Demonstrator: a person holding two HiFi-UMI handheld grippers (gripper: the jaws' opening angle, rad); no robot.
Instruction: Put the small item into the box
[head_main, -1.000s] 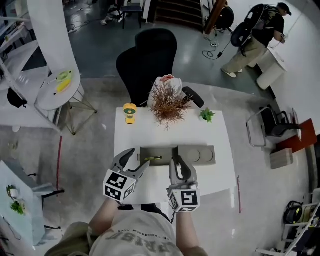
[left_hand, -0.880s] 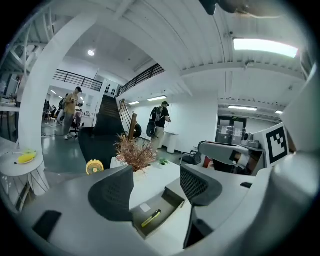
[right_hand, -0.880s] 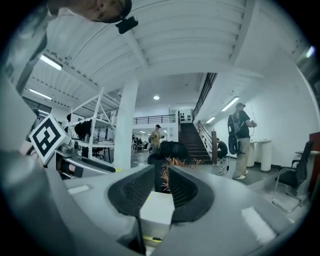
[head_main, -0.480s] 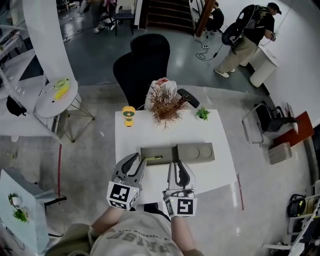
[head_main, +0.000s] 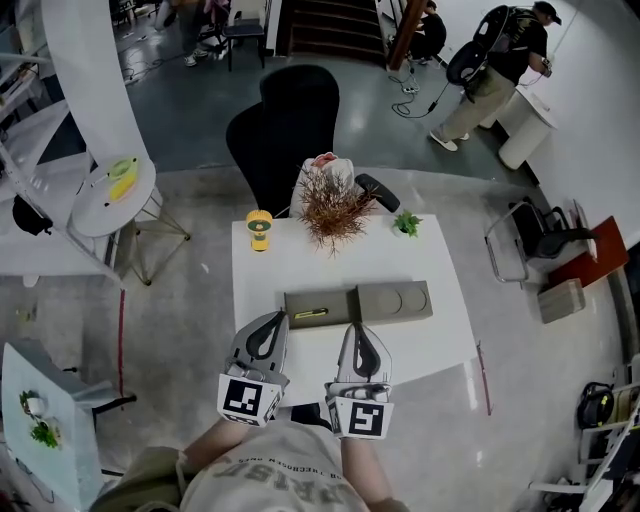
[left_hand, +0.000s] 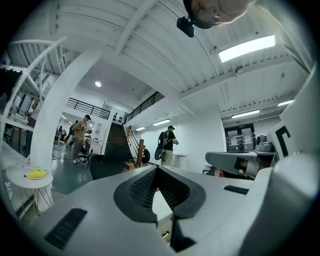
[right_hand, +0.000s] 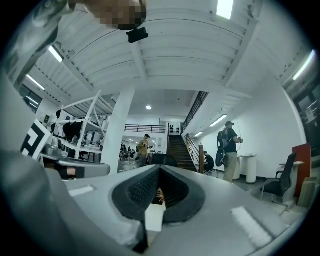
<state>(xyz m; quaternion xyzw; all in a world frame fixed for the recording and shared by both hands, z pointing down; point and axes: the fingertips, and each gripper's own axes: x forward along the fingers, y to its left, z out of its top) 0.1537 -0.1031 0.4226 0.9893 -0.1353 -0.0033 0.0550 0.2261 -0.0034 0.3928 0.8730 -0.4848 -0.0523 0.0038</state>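
Note:
A long grey box (head_main: 358, 302) lies open on the white table (head_main: 400, 260). A small yellow-green item (head_main: 310, 314) rests in its left half. The right half (head_main: 397, 299) shows round recesses. My left gripper (head_main: 274, 321) hovers just in front of the box's left end. Its jaws have just been closing and now meet with nothing between them, as the left gripper view (left_hand: 157, 168) also shows. My right gripper (head_main: 357, 329) sits beside it, before the box's middle. Its jaws have also just been closing on nothing, and they are shut in the right gripper view (right_hand: 160, 168).
At the table's far edge stand a dried brown plant (head_main: 332, 206), a yellow figure (head_main: 260, 227) and a small green plant (head_main: 406, 224). A black chair (head_main: 285, 120) is behind the table. A round white side table (head_main: 112, 186) is at the left. People stand far off (head_main: 500, 60).
The left jaws went from wide open to shut, and the right jaws closed fully. Both grippers drew back from the box toward the table's near edge.

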